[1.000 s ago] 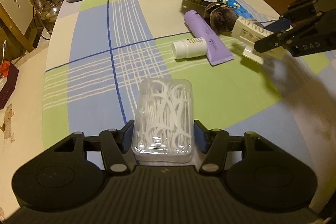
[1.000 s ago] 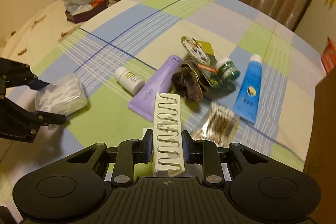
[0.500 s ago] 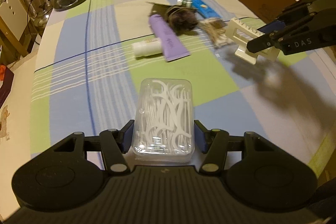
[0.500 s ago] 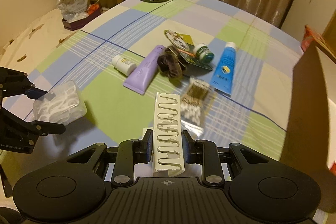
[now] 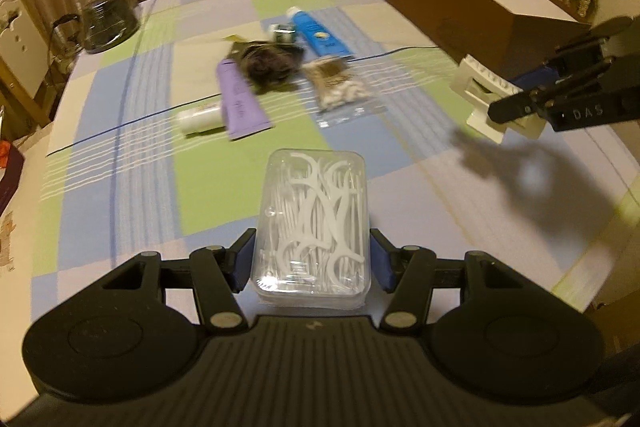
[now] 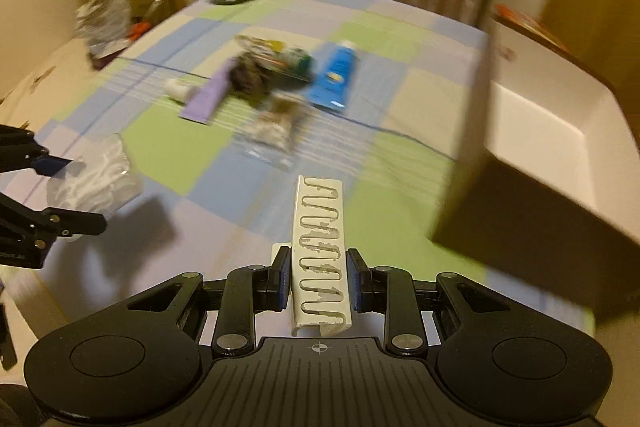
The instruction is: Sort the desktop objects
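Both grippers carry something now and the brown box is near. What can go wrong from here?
1. The right gripper pinches the white slotted holder only at its near end, so it may pivot or slip.
2. The brown box wall is close on the right; the holder could hit its rim instead of going inside.
3. The left gripper holds the smooth floss pick box, which might slide out.

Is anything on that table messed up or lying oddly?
Mostly no. The leftover items sit in a loose jumble: a dark scrunchie lies partly over the purple tube, and a small white bottle lies on its side beside it. Nothing looks spilled or broken, though the view is blurred.
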`<action>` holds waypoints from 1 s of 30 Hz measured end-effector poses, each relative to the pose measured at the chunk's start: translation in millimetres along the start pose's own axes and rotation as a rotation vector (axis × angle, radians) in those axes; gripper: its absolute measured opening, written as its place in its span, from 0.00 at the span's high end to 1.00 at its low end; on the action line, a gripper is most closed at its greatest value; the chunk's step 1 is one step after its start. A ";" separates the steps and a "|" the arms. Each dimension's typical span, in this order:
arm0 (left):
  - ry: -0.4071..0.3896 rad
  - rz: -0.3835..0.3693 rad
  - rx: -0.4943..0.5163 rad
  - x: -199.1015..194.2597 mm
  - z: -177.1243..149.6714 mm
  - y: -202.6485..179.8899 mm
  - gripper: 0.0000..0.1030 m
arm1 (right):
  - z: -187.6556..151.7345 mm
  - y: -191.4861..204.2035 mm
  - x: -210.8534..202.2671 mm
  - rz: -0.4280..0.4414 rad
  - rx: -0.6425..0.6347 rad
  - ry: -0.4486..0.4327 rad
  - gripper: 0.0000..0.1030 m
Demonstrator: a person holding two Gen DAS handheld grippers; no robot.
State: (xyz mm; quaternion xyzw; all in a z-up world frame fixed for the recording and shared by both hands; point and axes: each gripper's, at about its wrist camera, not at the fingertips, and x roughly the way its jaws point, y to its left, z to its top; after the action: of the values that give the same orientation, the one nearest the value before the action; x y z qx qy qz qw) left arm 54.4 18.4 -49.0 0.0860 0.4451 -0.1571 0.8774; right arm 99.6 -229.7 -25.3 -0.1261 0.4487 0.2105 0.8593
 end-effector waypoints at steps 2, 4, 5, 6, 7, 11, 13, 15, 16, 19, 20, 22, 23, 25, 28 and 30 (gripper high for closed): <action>-0.001 -0.029 0.020 2.8 5.3 -11.2 0.48 | -12.5 -12.1 -7.2 -0.039 0.059 0.013 0.74; 0.000 -0.063 0.033 6.2 12.2 -18.3 0.48 | -24.6 -22.7 -14.8 -0.079 0.115 0.026 0.74; 0.000 -0.078 0.037 7.8 15.4 -20.8 0.48 | -30.2 -26.9 -19.4 -0.096 0.144 0.032 0.74; 0.000 -0.090 0.046 8.8 18.7 -23.8 0.48 | -35.2 -30.1 -23.9 -0.110 0.168 0.036 0.74; -0.001 -0.102 0.055 9.8 22.1 -26.9 0.48 | -40.3 -32.8 -28.1 -0.124 0.189 0.040 0.74; -0.009 -0.143 0.084 10.1 30.8 -38.1 0.48 | -56.7 -40.1 -43.1 -0.172 0.257 0.048 0.74; -0.011 -0.158 0.095 10.1 31.9 -43.4 0.48 | -62.3 -41.6 -49.2 -0.183 0.283 0.050 0.74; -0.011 -0.171 0.107 9.2 31.3 -48.0 0.48 | -64.1 -41.1 -52.4 -0.192 0.292 0.049 0.74; -0.010 -0.176 0.111 8.4 31.0 -49.6 0.48 | -64.7 -40.8 -53.8 -0.197 0.296 0.048 0.74; -0.010 -0.193 0.119 7.4 31.7 -53.3 0.48 | -64.0 -40.0 -56.7 -0.209 0.306 0.040 0.74; -0.011 -0.196 0.123 6.8 32.5 -54.2 0.48 | -62.8 -39.8 -56.8 -0.214 0.309 0.036 0.74; -0.017 -0.203 0.134 5.1 34.6 -55.8 0.48 | -61.7 -39.5 -58.1 -0.223 0.319 0.028 0.74; -0.020 -0.207 0.141 4.1 35.8 -56.3 0.48 | -61.6 -38.8 -57.4 -0.226 0.323 0.025 0.74; -0.027 -0.212 0.151 2.3 38.0 -57.2 0.48 | -61.5 -37.0 -58.5 -0.233 0.329 0.020 0.74; -0.035 -0.220 0.164 0.7 40.9 -57.8 0.48 | -62.7 -33.3 -61.6 -0.246 0.338 0.013 0.74; -0.040 -0.228 0.169 0.3 42.3 -59.2 0.48 | -64.3 -31.5 -65.5 -0.260 0.349 0.003 0.74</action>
State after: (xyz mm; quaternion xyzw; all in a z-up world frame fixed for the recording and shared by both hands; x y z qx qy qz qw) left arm 65.6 -49.3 -25.0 0.1053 0.4197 -0.2941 0.8522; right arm 35.1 -299.8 -6.8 -0.0325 0.4597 0.0167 0.8873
